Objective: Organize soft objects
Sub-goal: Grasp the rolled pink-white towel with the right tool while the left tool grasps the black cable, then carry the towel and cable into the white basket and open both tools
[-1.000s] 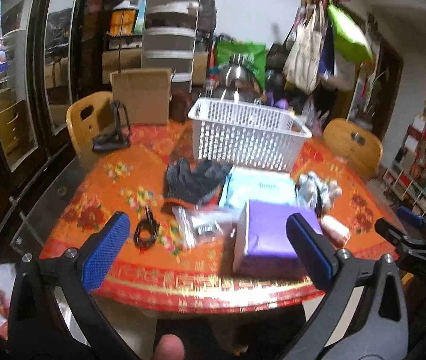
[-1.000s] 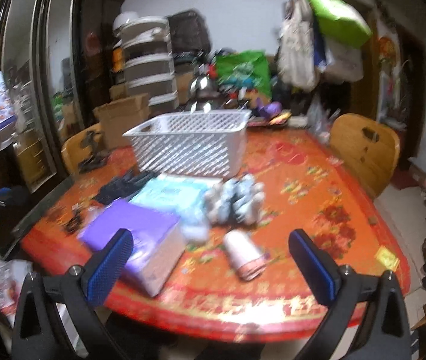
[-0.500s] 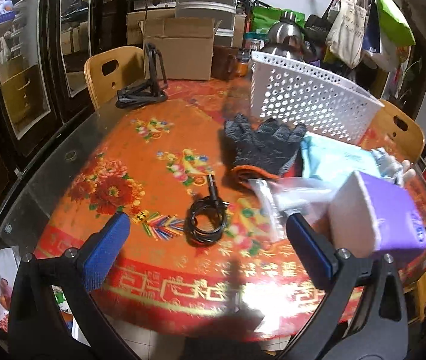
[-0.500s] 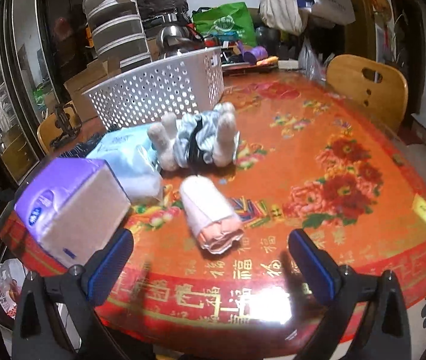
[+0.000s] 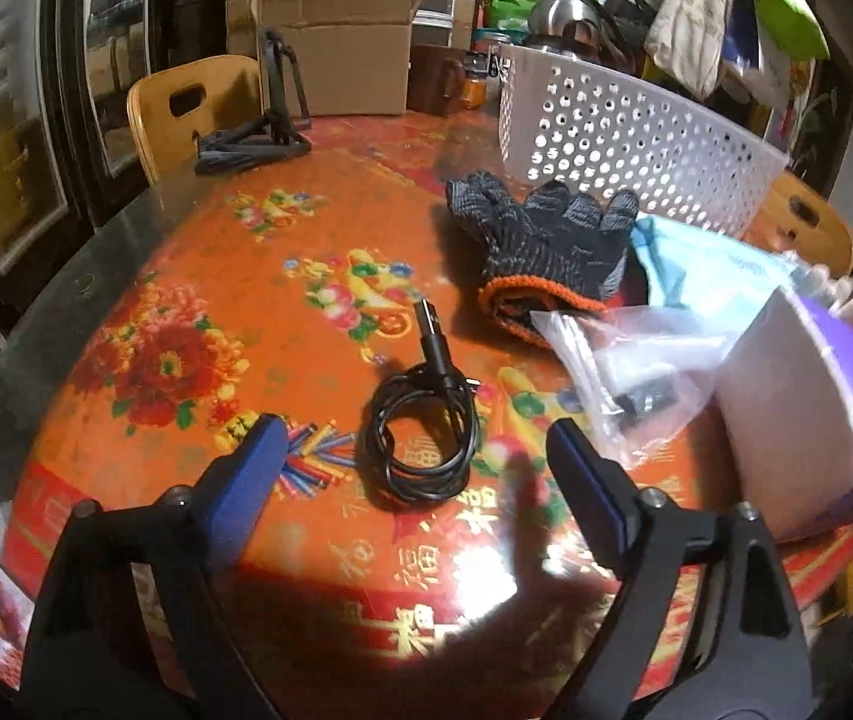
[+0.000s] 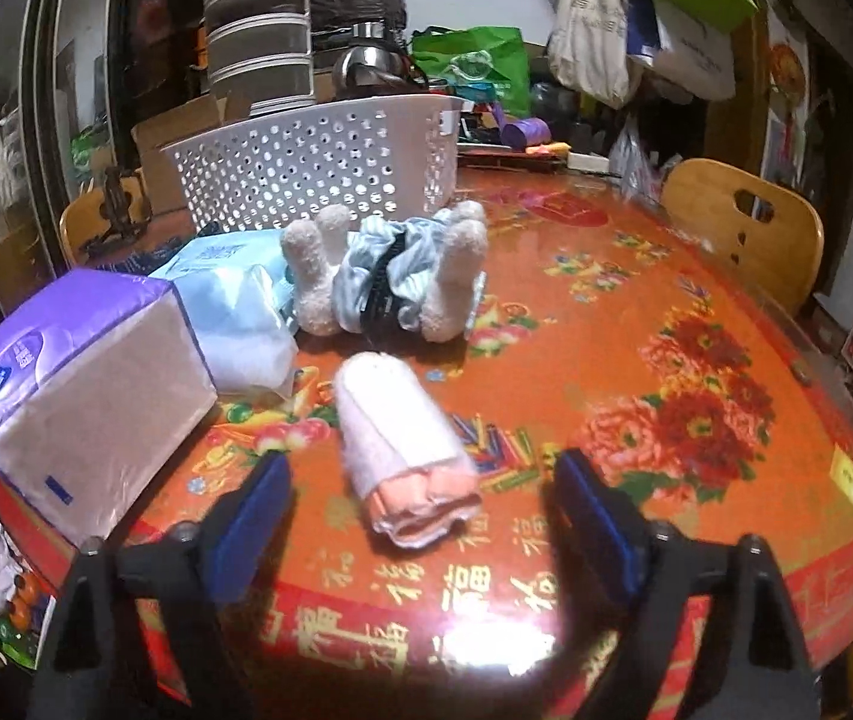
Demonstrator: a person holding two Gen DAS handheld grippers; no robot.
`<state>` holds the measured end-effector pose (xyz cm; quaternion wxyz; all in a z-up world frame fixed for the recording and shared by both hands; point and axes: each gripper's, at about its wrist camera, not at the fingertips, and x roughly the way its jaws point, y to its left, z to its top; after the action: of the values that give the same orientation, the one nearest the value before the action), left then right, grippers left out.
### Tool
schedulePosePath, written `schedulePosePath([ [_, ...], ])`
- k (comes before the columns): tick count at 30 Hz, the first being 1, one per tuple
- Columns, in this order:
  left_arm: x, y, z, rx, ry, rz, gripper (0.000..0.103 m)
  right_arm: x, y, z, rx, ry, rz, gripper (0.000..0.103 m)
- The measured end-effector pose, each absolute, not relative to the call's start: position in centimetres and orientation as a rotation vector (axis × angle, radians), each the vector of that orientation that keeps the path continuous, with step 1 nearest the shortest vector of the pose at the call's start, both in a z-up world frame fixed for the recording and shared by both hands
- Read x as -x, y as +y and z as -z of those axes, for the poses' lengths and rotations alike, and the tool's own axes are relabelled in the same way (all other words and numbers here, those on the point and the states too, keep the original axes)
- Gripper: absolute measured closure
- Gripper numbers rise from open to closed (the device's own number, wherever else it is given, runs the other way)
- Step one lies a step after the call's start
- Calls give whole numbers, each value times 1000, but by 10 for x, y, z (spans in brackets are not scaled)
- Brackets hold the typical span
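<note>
The left tongs (image 5: pixel 417 456) stand wide, holding nothing, low over the near edge of the worktop (image 5: pixel 198 276), with a coiled black cable (image 5: pixel 423 438) lying between their blue pads. Beyond the cable a dark knitted glove (image 5: pixel 546 240) with an orange cuff lies flat, its fingertips just beside the white perforated basket (image 5: pixel 636 138). To the right of the cable is a clear plastic bag (image 5: pixel 636 372) with small dark parts inside, touching a purple tissue pack (image 5: pixel 816 408).

The right tongs (image 6: pixel 420 495) are also wide and grip nothing; a rolled white-and-pink towel (image 6: pixel 402 450) lies on the worktop with its near end between the pads. Behind the roll lies a plush toy (image 6: pixel 390 276) with white limbs and pale blue striped cloth, close in front of the basket. A light blue soft pack (image 6: pixel 234 300) rests between the toy and the tissue pack, touching both.

The cloth along the worktop's near edge bears gold Chinese characters, the character 福 (image 6: pixel 477 579) among them. The round logo on the tissue pack is too blurred to read.
</note>
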<state>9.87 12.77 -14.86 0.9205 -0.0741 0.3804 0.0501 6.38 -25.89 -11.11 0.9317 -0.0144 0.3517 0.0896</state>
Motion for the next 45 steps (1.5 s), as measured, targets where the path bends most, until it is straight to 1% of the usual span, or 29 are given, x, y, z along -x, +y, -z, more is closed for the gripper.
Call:
schedulePosePath([
  [4,-103,117,153,88,770,-121,20,-69,-251,110,52,727,-197,30],
  [9,-108,113,155,75,749,-98,23,-73,-246,109,55,720,-208,33],
  [10,-106,113,153,74,750,-96,26,-73,-245,109,56,718,-210,37],
  [11,-106,113,153,73,751,-94,37,-73,-245,109,55,716,-213,41],
  [12,-107,113,153,73,752,-91,45,-73,-245,109,57,715,-218,44],
  [13,-107,111,153,68,753,-81,59,-73,-246,108,59,715,-218,49],
  [14,-106,111,152,67,753,-73,67,-74,-247,108,56,716,-219,55],
  [15,-106,108,150,65,753,-63,67,-74,-247,108,54,716,-221,58],
  [16,-106,107,149,62,755,-57,67,-74,-248,108,55,716,-224,65],
  [17,-106,106,148,64,757,-45,68,-73,-249,108,53,716,-227,68],
  [19,-107,104,148,60,755,-48,68,-72,-249,107,55,716,-232,70],
  [31,-95,106,140,47,728,-66,68,-68,-255,102,8,708,-251,71],
  [45,-107,109,107,47,704,-61,68,-89,-273,63,-8,669,-249,71],
])
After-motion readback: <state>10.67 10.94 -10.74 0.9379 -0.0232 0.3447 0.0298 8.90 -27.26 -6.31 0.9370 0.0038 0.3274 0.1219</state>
